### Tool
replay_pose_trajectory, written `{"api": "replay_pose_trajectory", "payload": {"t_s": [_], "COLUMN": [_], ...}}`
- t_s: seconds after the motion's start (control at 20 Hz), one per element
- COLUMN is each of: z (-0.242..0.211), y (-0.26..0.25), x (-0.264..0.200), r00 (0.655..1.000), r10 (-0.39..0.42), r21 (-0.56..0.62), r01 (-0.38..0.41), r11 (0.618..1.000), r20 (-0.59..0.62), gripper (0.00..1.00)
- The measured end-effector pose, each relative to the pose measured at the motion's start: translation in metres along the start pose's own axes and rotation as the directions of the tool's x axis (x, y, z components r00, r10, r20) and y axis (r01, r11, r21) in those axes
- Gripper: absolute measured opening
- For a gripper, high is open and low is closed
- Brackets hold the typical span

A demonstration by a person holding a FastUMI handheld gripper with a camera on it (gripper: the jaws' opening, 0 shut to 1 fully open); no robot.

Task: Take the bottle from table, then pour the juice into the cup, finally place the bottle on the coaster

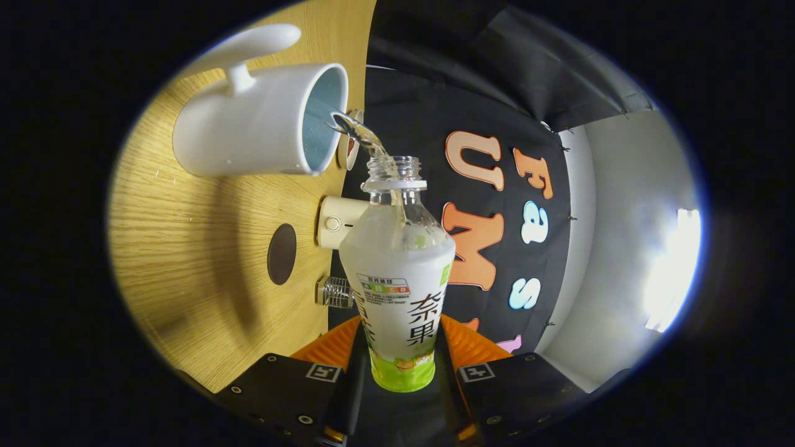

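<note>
My gripper (pixel 400 347) is shut on a frosted plastic bottle (pixel 400 279) with a white and green label and no cap. I hold the bottle tipped over on its side relative to the wooden table (pixel 180 248). A thin clear stream (pixel 363 136) runs from the bottle's open neck into the mouth of a white mug (pixel 254 124) with a long handle. The mug stands on the table just beyond the bottle's neck. A dark round coaster (pixel 281 254) lies on the table beside the bottle's shoulder, apart from the mug.
A cream-coloured boxy object (pixel 335 222) and a small clear glass (pixel 334 292) stand at the table's back edge near the bottle. Another small round thing (pixel 351 146) sits behind the mug. The booth's black cloth wall rises behind the table.
</note>
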State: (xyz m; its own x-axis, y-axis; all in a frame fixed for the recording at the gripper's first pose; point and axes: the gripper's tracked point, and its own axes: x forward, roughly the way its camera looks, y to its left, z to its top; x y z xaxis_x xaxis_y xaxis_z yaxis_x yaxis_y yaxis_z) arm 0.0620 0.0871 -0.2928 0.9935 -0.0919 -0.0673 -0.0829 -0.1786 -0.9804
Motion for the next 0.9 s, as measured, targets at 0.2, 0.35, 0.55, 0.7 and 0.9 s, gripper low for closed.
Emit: {"api": "replay_pose_trajectory", "payload": {"t_s": [0.2, 0.35, 0.55, 0.7, 0.9], "z": [-0.0022, 0.0025, 0.0013, 0.0022, 0.0049], "y": [-0.0019, -0.0041, -0.0052, -0.0058, -0.0079], "x": [0.0022, -0.0002, 0.0013, 0.0024, -0.0002], "r00": [1.000, 1.000, 0.999, 0.999, 0.998], "r10": [-0.012, -0.027, -0.042, -0.046, -0.058], "r21": [-0.027, -0.048, -0.068, -0.075, -0.086], "r01": [0.012, 0.028, 0.043, 0.048, 0.061], "r11": [1.000, 0.998, 0.997, 0.996, 0.994], "r20": [0.001, 0.012, 0.021, 0.026, 0.037], "gripper": [0.54, 0.54, 0.54, 0.54, 0.54]}}
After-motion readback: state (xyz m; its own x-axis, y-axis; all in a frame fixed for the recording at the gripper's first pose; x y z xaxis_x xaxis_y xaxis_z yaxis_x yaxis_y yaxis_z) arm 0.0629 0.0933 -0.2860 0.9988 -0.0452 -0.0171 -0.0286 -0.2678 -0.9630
